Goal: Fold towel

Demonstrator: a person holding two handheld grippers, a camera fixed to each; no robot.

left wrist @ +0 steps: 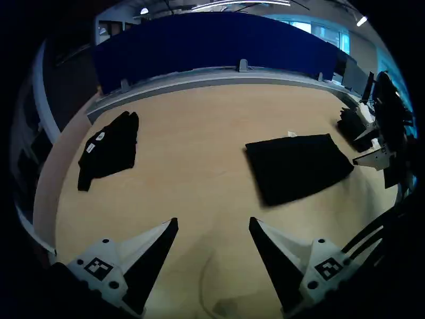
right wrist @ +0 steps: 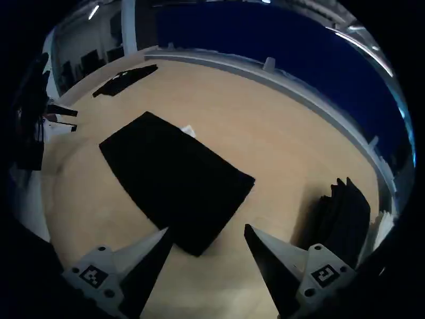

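Note:
A black towel [left wrist: 297,166] lies flat on the wooden table [left wrist: 202,133], folded into a rectangle with a small white tag at its far edge. In the left gripper view it sits ahead and to the right of my left gripper [left wrist: 212,234], which is open and holds nothing. In the right gripper view the same towel [right wrist: 175,178] lies just ahead of my right gripper [right wrist: 207,239], its near corner between the open fingertips but untouched. My right gripper [left wrist: 374,151] also shows far off beyond the towel in the left gripper view.
A crumpled black cloth [left wrist: 109,149] with white tags lies at the table's far left. A stack of folded black towels [right wrist: 342,220] stands to the right of my right gripper. A blue partition [left wrist: 212,42] and a grey rail bound the table's far side.

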